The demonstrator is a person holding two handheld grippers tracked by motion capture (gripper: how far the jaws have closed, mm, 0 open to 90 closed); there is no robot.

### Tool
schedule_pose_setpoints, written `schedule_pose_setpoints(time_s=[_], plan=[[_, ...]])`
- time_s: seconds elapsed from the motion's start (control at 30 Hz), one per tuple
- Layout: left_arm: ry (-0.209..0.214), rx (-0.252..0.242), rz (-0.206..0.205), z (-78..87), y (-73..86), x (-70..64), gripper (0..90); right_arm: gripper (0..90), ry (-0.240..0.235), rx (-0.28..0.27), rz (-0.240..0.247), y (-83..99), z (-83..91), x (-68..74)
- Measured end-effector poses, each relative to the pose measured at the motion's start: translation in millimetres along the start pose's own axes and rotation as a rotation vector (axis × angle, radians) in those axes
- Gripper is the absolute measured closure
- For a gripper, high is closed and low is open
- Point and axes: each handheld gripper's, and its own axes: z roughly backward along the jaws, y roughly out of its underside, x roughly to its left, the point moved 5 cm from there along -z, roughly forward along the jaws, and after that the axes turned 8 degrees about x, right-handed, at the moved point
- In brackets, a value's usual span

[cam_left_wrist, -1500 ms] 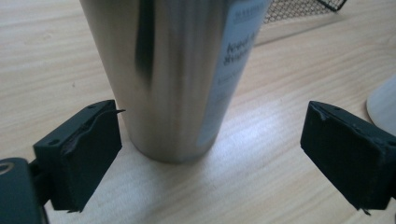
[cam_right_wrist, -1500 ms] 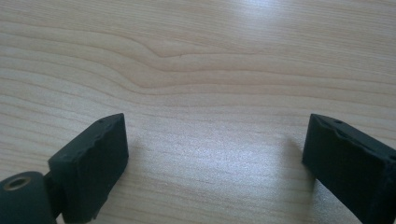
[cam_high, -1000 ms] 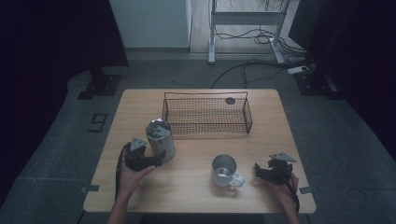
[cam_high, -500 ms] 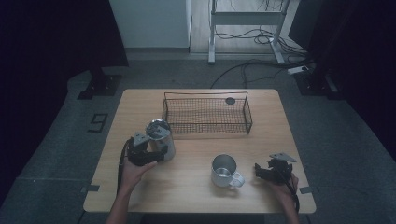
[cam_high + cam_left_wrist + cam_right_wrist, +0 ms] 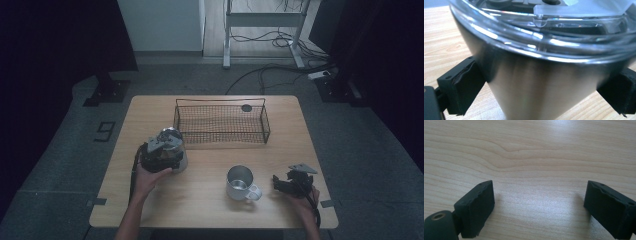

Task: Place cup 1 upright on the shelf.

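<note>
A steel tumbler [image 5: 175, 152] with a clear lid [image 5: 554, 27] stands on the left of the wooden table [image 5: 200, 205]. My left gripper [image 5: 162, 156] is shut on its tapered steel body [image 5: 541, 85], with one black jaw pressed to each side. A steel mug [image 5: 241, 183] with its handle toward the right sits at the front middle. To the right of the mug, my right gripper [image 5: 284, 185] rests low over bare wood [image 5: 536, 157]. It stands open, with nothing between its fingers [image 5: 475, 205].
A black wire basket [image 5: 222, 101] stands at the back middle of the table, with a small dark round thing [image 5: 246, 107] at its far right corner. Cables and a metal frame lie on the floor beyond the table.
My left gripper has moved forward and to the right, up to the tumbler, and its jaws now sit around the body. The right gripper and the mug have not moved.
</note>
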Motion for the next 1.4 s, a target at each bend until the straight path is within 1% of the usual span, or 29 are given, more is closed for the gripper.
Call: schedule_pose_setpoints(time_s=[0.1, 0.23, 0.3, 0.43, 0.5, 0.53, 0.73, 1.1, 1.17, 1.4], plan=[[0.006, 0.003, -0.003, -2.4, 0.3, 1.1, 1.1, 9.1, 0.000, 0.000, 0.000, 0.0, 0.0, 0.0], [0.011, -0.006, -0.007, -4.5, -0.1, 1.6, 0.7, 9.1, -0.001, -0.001, -0.001, 0.0, -0.1, 0.1], [0.010, -0.007, -0.009, -5.6, -0.1, 1.5, 0.8, 9.1, -0.001, -0.001, 0.000, 0.0, -0.1, 0.1], [0.000, -0.013, -0.013, -15.2, -0.1, 1.2, 0.8, 9.1, 0.000, 0.000, 0.000, 0.0, 0.0, 0.0], [-0.002, -0.016, -0.013, -17.0, -0.2, 1.0, 1.5, 9.1, 0.000, 0.000, 0.000, 0.0, 0.0, 0.0], [-0.002, -0.031, -0.020, -17.9, -0.8, 0.7, 1.7, 9.1, 0.000, 0.000, 0.000, 0.0, 0.0, 0.0], [-0.006, -0.043, -0.031, -18.7, -1.3, -0.4, 3.0, 9.1, 0.000, 0.000, 0.000, 0.0, 0.0, 0.0], [-0.002, -0.041, -0.040, -17.9, -1.0, 0.0, 4.0, 9.7, 0.000, -0.003, -0.002, 0.0, 0.0, -0.1], [0.003, -0.037, -0.047, -16.9, -0.6, 0.0, 4.1, 9.7, 0.000, -0.003, -0.002, 0.0, 0.0, -0.2], [0.014, -0.029, -0.046, -15.1, -0.3, 0.0, 4.1, 9.9, 0.001, -0.004, -0.003, -0.1, 0.0, -0.2]])
